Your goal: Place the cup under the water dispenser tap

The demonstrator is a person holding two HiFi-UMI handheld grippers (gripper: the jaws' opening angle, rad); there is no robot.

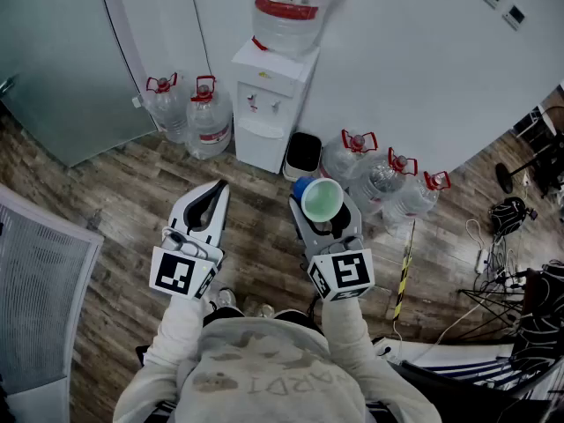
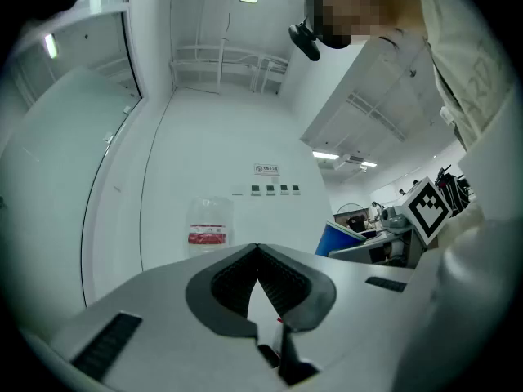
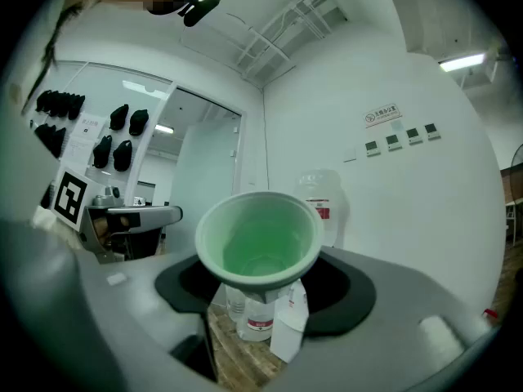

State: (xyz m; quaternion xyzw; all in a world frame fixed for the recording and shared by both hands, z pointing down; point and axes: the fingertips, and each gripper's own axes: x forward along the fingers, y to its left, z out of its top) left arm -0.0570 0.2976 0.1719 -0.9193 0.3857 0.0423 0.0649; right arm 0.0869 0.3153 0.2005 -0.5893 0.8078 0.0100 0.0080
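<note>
- Sleeves [image 1: 174, 326] foremost, head view: left claw [image 1: 218, 188] clenched, empty; right claw [image 1: 323, 206] grasping upright cup [image 1: 322, 198], well short of dispenser [image 1: 269, 104].
- Left gripper view: left claw [image 2: 259, 253] tips together.
- Right gripper view: right claw [image 3: 261, 291] clamps cup [image 3: 260, 239], mouth up.

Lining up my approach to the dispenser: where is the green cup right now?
The green cup is held between the jaws of the right gripper, just right of centre in the head view. It is still short of the water dispenser standing ahead against the wall.
</note>
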